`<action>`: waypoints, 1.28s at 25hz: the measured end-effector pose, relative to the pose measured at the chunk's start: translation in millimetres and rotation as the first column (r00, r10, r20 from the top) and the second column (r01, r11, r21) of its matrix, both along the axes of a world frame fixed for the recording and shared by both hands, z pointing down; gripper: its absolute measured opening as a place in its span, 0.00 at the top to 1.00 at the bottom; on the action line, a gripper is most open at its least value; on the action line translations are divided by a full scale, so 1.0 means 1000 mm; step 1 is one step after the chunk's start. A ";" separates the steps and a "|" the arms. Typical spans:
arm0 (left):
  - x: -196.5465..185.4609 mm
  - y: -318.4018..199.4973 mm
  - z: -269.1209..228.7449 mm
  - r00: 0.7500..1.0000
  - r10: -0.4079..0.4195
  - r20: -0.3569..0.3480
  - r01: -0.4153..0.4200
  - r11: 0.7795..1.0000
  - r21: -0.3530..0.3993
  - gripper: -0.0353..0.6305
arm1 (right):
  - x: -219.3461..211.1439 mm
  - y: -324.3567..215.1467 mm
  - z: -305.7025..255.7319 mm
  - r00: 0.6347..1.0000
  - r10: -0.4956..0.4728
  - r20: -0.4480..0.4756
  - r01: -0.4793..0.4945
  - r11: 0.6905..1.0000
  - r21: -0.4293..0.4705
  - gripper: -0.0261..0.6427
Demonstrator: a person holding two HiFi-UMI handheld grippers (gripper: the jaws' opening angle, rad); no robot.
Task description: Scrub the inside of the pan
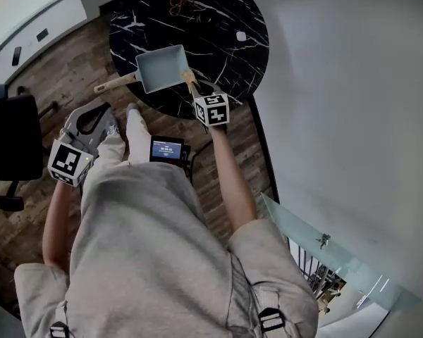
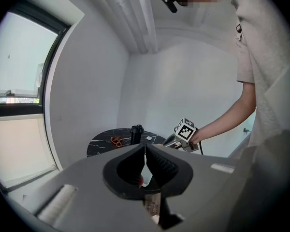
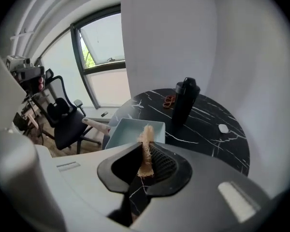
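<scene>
A square pale blue pan (image 1: pixel 161 68) with a wooden handle (image 1: pixel 115 84) sits at the near edge of the round black marble table (image 1: pixel 218 20). My right gripper (image 1: pixel 197 92) is shut on a tan fibre scrubber (image 1: pixel 190 79), whose tip is at the pan's near right corner. In the right gripper view the scrubber (image 3: pixel 146 151) stands upright between the jaws, with the pan (image 3: pixel 130 132) just beyond. My left gripper (image 1: pixel 93 117) hangs off the table over the wooden floor, beside the person's leg. Its jaws (image 2: pixel 145 166) are shut with nothing in them.
A tall black bottle (image 3: pixel 184 105), a small white object (image 3: pixel 223 128) and a reddish-brown item (image 3: pixel 169 100) lie on the table's far part. A black office chair (image 3: pixel 63 120) stands left of the table. A white wall (image 1: pixel 352 118) runs along the right.
</scene>
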State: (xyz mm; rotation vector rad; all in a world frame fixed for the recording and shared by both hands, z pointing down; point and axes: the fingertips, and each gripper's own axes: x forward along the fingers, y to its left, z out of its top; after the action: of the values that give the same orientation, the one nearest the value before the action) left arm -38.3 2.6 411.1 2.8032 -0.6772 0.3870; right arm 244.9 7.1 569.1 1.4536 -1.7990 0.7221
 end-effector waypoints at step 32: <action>0.051 -0.062 0.238 0.780 0.246 0.576 -0.282 0.959 -0.028 0.71 | -0.010 -0.088 0.126 0.560 -0.787 -0.258 0.679 0.615 -0.401 0.73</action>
State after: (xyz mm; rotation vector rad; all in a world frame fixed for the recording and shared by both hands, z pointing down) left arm 12.3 -59.0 648.7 2.8355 -0.3878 1.3317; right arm 235.3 -81.2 694.8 0.4839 -1.6711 0.1549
